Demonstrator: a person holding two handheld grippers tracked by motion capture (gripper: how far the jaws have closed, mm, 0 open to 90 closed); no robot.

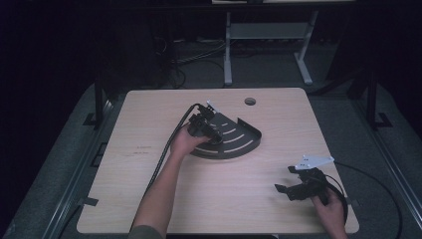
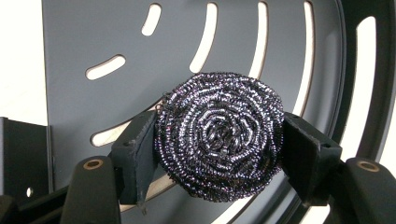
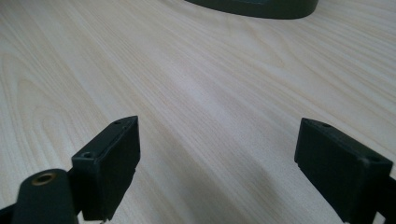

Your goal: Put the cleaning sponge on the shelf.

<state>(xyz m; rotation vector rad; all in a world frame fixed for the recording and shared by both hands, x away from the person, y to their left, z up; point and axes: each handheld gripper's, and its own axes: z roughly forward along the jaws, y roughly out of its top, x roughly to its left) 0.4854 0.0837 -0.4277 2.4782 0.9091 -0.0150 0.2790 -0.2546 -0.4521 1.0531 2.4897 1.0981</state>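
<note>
A round steel-wool scouring pad [image 2: 220,136], dark and glinting, is squeezed between the jaws of my left gripper [image 2: 219,144], which is shut on it. Behind the pad lies a dark grey quarter-round slotted rack [image 2: 84,37]. In the high view the left gripper [image 1: 208,130] hovers over that rack [image 1: 244,139] at the table's middle, pointing down into it. My right gripper [image 1: 284,191] rests near the front right corner of the table, jaws wide open. In the right gripper view its jaws [image 3: 217,163] stand apart above bare wood, with nothing between them.
The light wooden table [image 1: 149,169] has a round cable hole [image 1: 250,101] near its far edge. The rack's raised rim [image 3: 261,8] shows at the top of the right gripper view. Cables trail from both grippers. A white desk frame [image 1: 263,45] stands beyond the table.
</note>
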